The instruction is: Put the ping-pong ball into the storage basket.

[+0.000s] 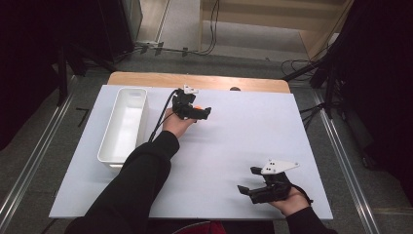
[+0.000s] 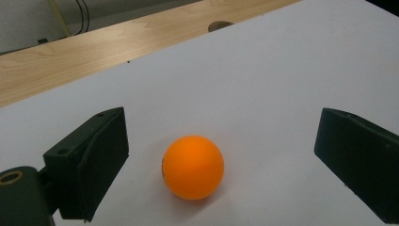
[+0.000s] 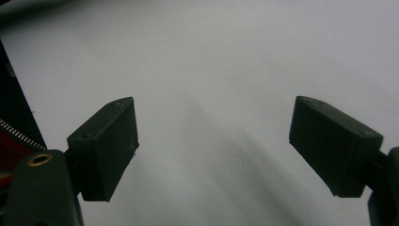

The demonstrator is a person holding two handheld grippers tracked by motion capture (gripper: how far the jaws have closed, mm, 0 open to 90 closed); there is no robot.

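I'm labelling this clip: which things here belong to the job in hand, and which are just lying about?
In the job:
- orange ball, on the white table between the open jaws
- left gripper, open around the ball, not touching it

Lying about:
- white tray, left of the ball
- right gripper, open, near the table's front edge

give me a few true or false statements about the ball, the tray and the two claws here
1. The orange ball lies between the open jaws of the left claw. True.
2. The ball sits inside the white tray. False: it rests on the white table.
3. The right claw grips something. False: it is open, with bare table between its jaws.
4. The tray lies to the left of the left claw. True.
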